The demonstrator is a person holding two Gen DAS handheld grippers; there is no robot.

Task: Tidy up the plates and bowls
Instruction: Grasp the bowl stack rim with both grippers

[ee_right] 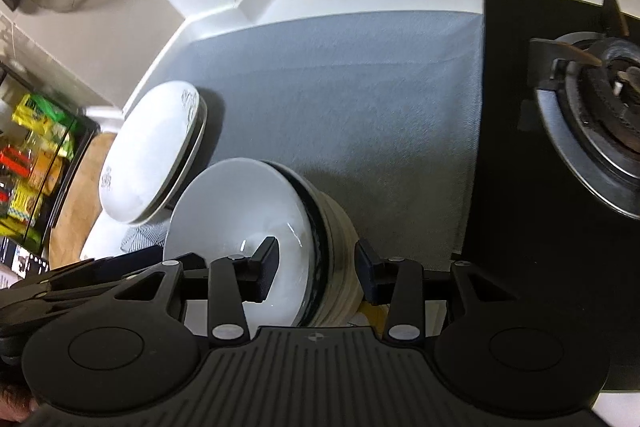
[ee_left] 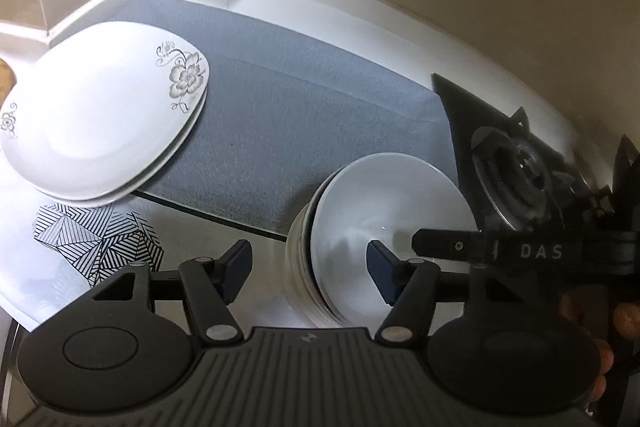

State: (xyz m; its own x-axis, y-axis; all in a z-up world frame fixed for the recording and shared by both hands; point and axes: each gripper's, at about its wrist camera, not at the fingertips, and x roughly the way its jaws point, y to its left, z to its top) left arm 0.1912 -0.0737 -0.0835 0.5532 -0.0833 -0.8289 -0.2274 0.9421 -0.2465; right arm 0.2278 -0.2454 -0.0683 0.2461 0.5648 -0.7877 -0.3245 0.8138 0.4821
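Right wrist view shows the stack of bowls (ee_right: 280, 247) at lower centre, on the desk's near edge by the grey mat (ee_right: 340, 87). The right gripper (ee_right: 316, 267) straddles the stack's rim, fingers (ee_right: 266, 267) apart and not pressing. In the left wrist view, the left gripper (ee_left: 308, 271) likewise brackets the opposite rim, open. The plates (ee_left: 100, 115) sit stacked upper left. Judging by this, the bowls are being grasped; next, both grippers must close evenly on the rim.

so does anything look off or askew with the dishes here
Yes: the stack of bowls leans, with the top white bowl tipped on its side rather than sitting level. The two floral plates are stacked slightly offset and overhang the grey mat. Nothing looks spilled or broken.
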